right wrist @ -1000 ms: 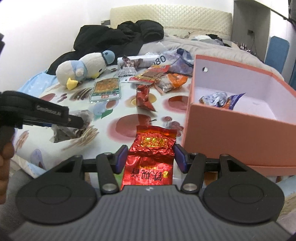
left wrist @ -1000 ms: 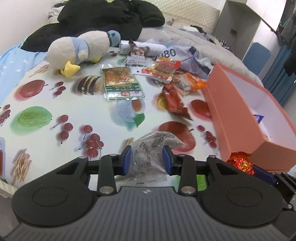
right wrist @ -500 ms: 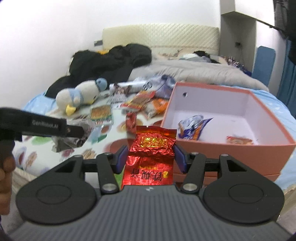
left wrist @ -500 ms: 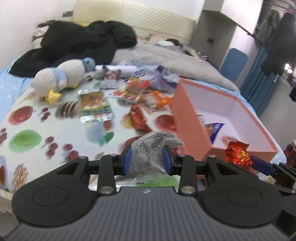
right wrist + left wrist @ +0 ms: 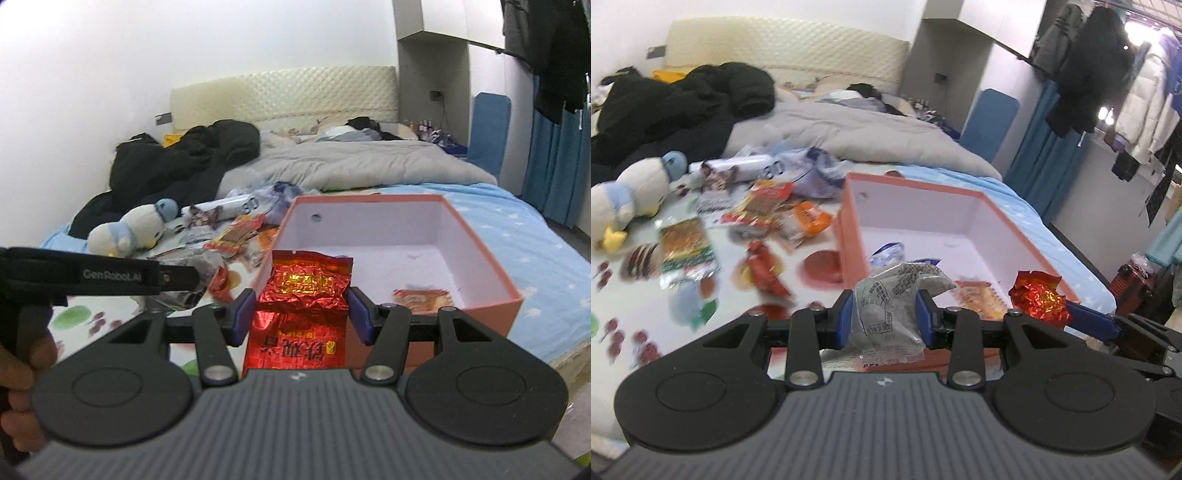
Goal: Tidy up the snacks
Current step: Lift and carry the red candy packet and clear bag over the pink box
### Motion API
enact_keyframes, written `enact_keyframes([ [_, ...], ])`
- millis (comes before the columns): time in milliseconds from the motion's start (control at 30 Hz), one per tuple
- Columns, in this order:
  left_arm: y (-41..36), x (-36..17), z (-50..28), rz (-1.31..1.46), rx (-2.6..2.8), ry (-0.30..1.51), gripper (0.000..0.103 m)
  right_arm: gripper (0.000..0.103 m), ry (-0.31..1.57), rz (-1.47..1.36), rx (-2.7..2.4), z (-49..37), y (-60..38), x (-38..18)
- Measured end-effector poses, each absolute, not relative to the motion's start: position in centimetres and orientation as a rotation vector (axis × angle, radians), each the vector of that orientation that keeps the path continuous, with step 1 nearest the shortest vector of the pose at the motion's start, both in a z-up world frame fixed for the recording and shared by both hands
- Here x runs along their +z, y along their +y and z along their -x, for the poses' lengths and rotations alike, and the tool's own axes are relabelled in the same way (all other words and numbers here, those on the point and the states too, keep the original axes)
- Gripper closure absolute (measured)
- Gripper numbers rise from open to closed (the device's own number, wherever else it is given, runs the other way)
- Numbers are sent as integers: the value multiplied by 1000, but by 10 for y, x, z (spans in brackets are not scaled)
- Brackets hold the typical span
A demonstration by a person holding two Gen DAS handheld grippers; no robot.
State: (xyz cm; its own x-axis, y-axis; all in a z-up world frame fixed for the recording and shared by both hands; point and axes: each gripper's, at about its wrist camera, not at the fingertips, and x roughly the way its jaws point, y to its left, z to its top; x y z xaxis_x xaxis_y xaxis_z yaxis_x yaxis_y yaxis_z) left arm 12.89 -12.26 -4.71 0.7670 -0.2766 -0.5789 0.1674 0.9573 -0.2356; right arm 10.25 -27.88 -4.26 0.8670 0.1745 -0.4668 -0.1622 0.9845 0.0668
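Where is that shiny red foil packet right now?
The shiny red foil packet is clamped in the right gripper, in front of the open salmon-pink box.

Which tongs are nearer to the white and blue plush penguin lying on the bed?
Left. The left tongs, holding a clear printed snack packet, are on the side of the plush penguin; the right tongs are farther away, in front of the orange box.

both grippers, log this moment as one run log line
left gripper: shut on clear packet | right gripper: shut on red foil packet | orange box: open, some snacks inside
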Motion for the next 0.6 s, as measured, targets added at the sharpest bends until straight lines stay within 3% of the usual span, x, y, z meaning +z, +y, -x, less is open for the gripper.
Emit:
enact_keyframes([
  [600,-196,-48,-259,94,-312,727,62,46,536,-52,89,-203,-348,-52],
])
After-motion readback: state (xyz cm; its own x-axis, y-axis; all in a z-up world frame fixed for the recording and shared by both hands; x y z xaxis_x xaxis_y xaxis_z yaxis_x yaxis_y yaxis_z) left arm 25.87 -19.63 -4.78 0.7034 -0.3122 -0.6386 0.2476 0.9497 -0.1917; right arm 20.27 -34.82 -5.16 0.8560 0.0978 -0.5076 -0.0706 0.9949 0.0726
